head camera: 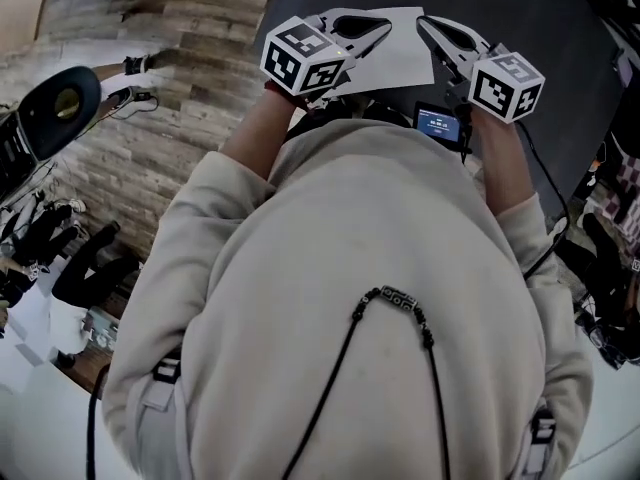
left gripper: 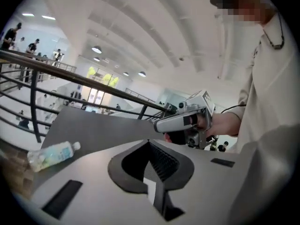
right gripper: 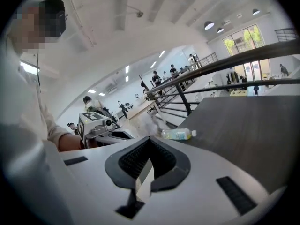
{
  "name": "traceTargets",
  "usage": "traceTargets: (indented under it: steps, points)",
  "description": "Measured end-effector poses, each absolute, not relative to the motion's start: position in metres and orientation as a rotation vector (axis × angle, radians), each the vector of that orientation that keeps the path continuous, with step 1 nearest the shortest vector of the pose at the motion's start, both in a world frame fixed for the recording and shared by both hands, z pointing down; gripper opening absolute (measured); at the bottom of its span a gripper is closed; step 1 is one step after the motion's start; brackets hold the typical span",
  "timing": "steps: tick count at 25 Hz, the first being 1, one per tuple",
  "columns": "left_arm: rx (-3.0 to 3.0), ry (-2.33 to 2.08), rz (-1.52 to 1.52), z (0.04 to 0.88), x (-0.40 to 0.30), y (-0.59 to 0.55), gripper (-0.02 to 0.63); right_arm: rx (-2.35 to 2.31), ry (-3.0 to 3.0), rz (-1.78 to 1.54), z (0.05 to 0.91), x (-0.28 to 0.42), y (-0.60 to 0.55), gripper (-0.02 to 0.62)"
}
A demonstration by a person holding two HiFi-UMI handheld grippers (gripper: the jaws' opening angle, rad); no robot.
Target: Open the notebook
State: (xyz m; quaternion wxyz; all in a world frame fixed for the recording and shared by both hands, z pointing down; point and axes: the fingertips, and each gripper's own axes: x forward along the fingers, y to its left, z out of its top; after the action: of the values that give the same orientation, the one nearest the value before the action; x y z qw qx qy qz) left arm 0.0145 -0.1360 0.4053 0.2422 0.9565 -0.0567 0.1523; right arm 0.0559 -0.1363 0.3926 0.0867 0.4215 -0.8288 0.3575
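Note:
The notebook (head camera: 392, 60) shows as a white rectangle flat on the dark table (head camera: 530, 18); I cannot tell whether it is open or closed. My left gripper (head camera: 388, 25) is held over its left part, and my right gripper (head camera: 424, 20) is at its upper right corner. The two tips are close together. The left gripper (left gripper: 150, 143) has its jaws together, and so does the right gripper (right gripper: 150, 140). A thin white sliver shows in the slit of each, and I cannot tell whether it is a page. Each gripper view shows the other gripper alongside, raised above the table.
A clear plastic bottle (left gripper: 52, 153) (right gripper: 178, 134) lies on its side farther back on the table. A black railing (left gripper: 33, 102) runs behind the table. A small lit screen (head camera: 438, 125) sits near the person's chest. Wood floor and black equipment (head camera: 60, 108) lie to the left.

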Motion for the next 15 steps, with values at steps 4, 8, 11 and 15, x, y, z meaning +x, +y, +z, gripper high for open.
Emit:
traceTargets:
  steps: [4,8,11,15]
  points:
    - [2.702,-0.013,0.32,0.347,0.047,-0.134,0.002,1.395,-2.494,0.957,0.346,0.082,-0.128,0.014]
    - [2.777,0.104,0.282,0.306,0.057,-0.129,0.002,1.541,-2.494,0.853,0.309,0.089,-0.121,0.014]
    - [2.796,0.153,0.265,0.289,0.057,-0.122,0.001,1.606,-2.484,0.796,0.29,0.087,-0.111,0.014]
    - [2.834,0.19,0.282,0.281,0.056,-0.114,0.002,1.635,-2.474,0.724,0.275,0.089,-0.101,0.014]
